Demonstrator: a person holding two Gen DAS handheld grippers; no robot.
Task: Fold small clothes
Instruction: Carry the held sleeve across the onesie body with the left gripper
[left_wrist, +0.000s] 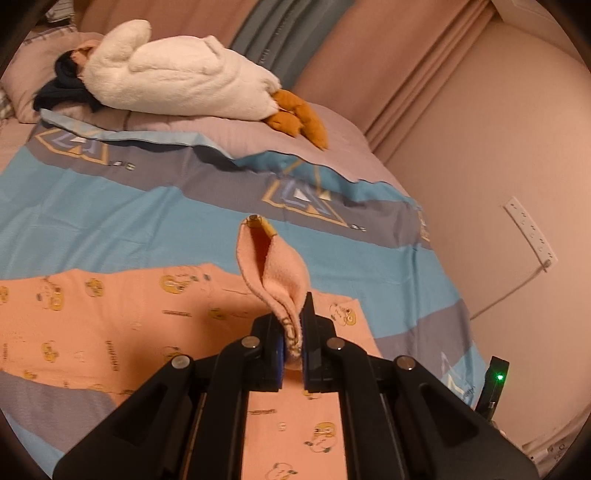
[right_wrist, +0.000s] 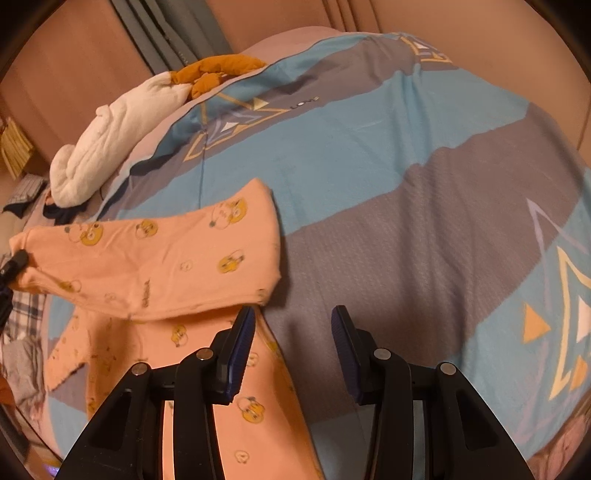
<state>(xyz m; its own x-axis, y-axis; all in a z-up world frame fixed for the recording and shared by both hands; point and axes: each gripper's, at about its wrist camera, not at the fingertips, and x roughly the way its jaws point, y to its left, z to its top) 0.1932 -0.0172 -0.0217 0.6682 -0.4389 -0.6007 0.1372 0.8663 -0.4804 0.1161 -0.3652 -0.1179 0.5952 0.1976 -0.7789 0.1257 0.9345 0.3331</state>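
Peach garment (right_wrist: 155, 266) printed with yellow cartoon figures, spread on the bed over the blue-and-grey patterned cover (right_wrist: 369, 155). One leg or sleeve raised off the rest and stretched toward the left edge of the right wrist view, its far end pinched there by a black tip. Remainder lying flat below, running down past the near fingers.

Left hand-held gripper (left_wrist: 292, 343) pressed together on a fold of that peach fabric, the cloth bunched between the blue pads and standing up beyond them as a loose loop with its fuzzy inner face showing; a small tag at the top of the loop. Flat printed part of the garment visible underneath, well below the lifted fold.

Right hand-held gripper (right_wrist: 293, 347) spread, nothing between its pads; left finger above the edge of the flat fabric, right finger above the grey band of the cover.

Farther back on the bed, a white plush goose (left_wrist: 177, 74) with orange feet, lying lengthwise beside a dark bundle (left_wrist: 66, 92) near the pillow. Pink curtains (left_wrist: 424, 55) beyond, and a white power strip (left_wrist: 530, 232) on the wall at right.
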